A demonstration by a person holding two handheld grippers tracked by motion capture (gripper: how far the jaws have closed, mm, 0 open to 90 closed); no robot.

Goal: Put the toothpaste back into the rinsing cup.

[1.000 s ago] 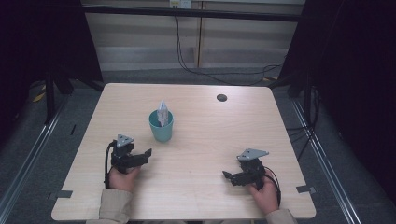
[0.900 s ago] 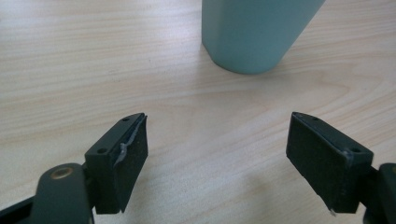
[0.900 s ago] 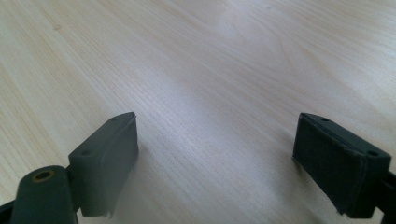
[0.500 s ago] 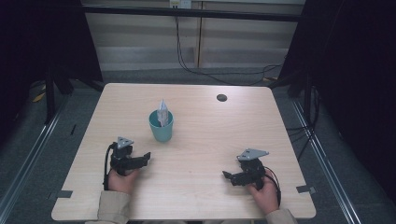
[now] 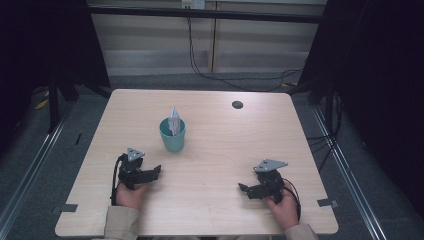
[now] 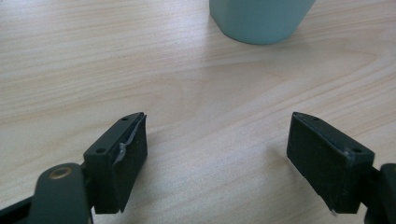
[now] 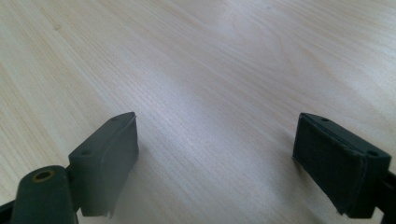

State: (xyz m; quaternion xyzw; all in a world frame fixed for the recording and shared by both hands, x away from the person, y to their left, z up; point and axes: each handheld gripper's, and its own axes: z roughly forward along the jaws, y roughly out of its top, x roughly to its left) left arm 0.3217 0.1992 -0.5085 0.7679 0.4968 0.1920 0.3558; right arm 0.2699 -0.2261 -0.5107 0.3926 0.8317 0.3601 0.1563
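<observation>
Currently both grippers sit low over the desk, near its front edge. Left gripper is toward the front-left corner, jaws spread wide with bare wood between them, pinching nothing. Left gripper view: same thing, left gripper has its pads well apart, and the cup base is just ahead of them, slightly off to one side, not touching. Right gripper is toward the front-right corner, jaws also spread, nothing held; right gripper view shows the right gripper over plain wood grain.

Cup is teal, upright, left of desk centre, just behind the left gripper and well apart from the right one. Folded white paper stands inside it, tip poking above the rim. Small dark disc sits near the back edge, right of centre, well away from everything. Hands grip both tools from the front edge, beige sleeves showing.
</observation>
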